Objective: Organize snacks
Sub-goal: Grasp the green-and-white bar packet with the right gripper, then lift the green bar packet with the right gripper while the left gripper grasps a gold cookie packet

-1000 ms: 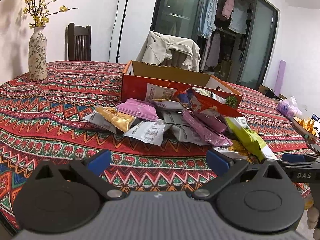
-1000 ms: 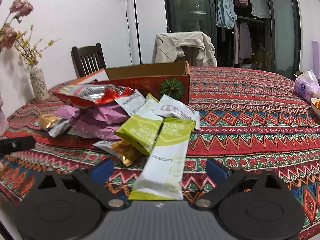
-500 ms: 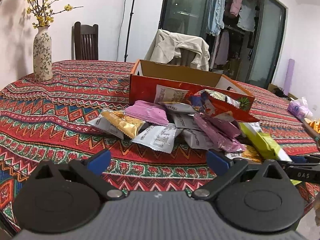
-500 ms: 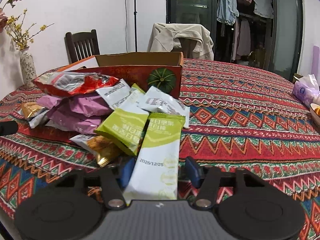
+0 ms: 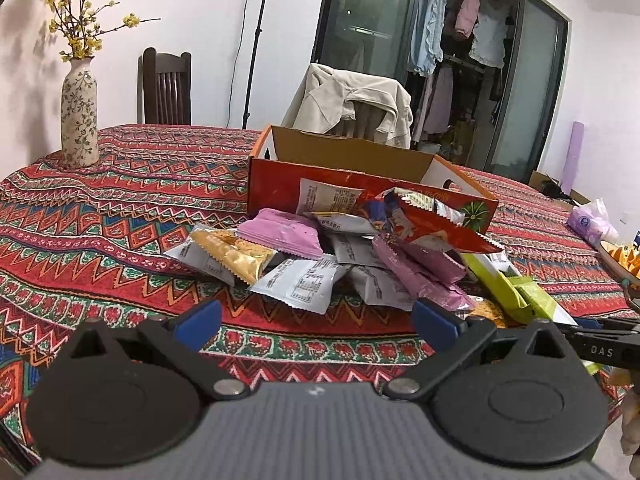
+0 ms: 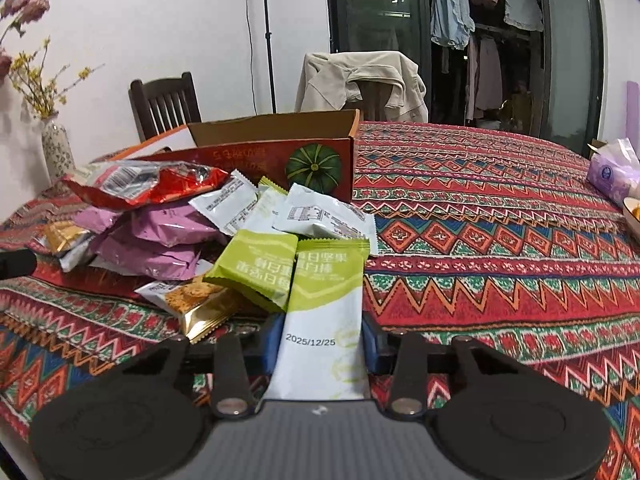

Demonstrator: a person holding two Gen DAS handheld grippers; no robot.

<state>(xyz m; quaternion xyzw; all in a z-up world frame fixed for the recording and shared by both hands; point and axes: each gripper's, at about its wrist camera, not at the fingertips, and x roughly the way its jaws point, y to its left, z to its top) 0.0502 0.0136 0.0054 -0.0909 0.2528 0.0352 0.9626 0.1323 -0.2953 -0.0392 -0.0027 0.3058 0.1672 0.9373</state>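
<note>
A pile of snack packets (image 5: 352,252) lies on the patterned tablecloth in front of an open orange cardboard box (image 5: 344,168). My right gripper (image 6: 322,344) is shut on a long green-and-white snack packet (image 6: 324,320) at the near edge of the pile; the box (image 6: 280,156) stands behind it. My left gripper (image 5: 316,320) is open and empty, held above the cloth just short of the pile, nearest a white packet (image 5: 300,284). The right gripper's arm shows at the left wrist view's right edge (image 5: 600,340).
A flowered vase (image 5: 79,114) stands at the table's far left. A purple tissue pack (image 6: 612,172) and a bowl (image 5: 620,260) sit at the right. Chairs (image 5: 166,86), one draped with a beige jacket (image 5: 356,104), stand behind the table.
My right gripper has moved forward and closed on the long green-and-white packet. My left gripper stayed open and drifted slightly toward the pile.
</note>
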